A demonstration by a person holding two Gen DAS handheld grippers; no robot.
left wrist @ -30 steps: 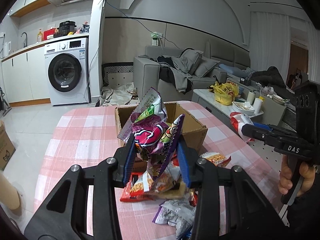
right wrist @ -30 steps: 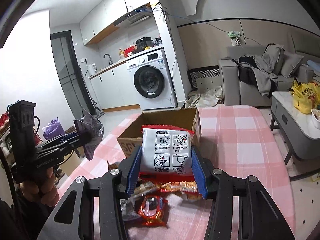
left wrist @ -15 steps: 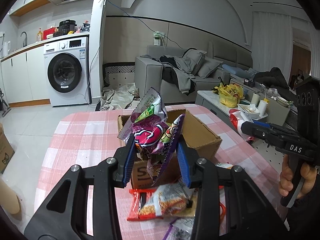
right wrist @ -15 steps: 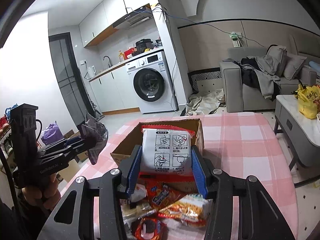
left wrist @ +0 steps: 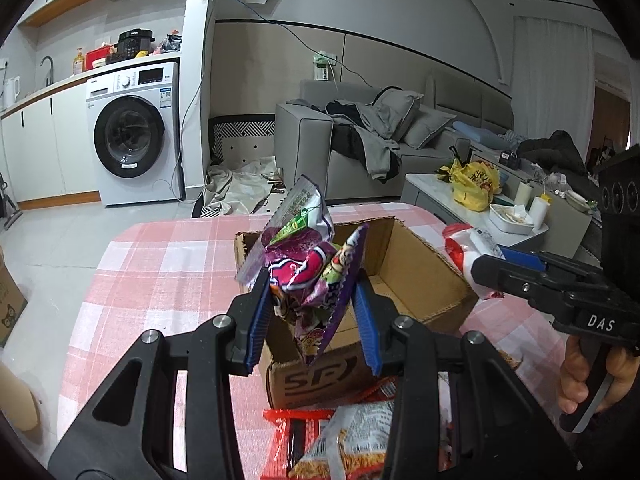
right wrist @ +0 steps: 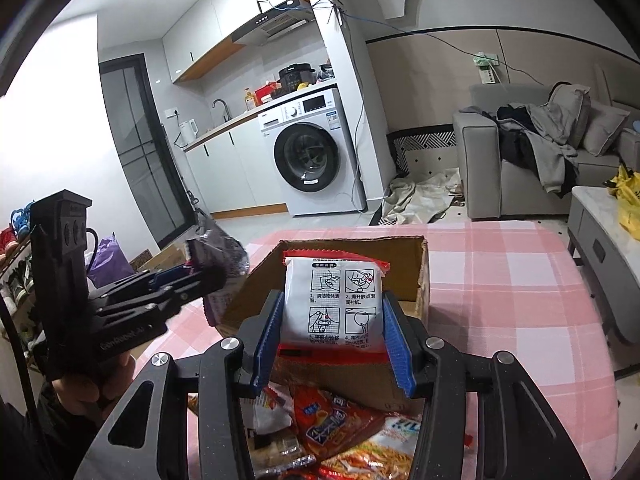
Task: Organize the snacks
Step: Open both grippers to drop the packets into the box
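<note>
My left hand-held gripper (left wrist: 314, 316) is clamped on a crumpled purple snack packet (left wrist: 308, 268), holding it up over the near edge of the open cardboard box (left wrist: 416, 276) on the pink-checked desk (left wrist: 160, 264). My right hand-held gripper (right wrist: 332, 336) is closed on a white sachet with red edges (right wrist: 334, 300), also in front of the box. More snack packets (right wrist: 340, 432) lie on the desk before it.
</note>
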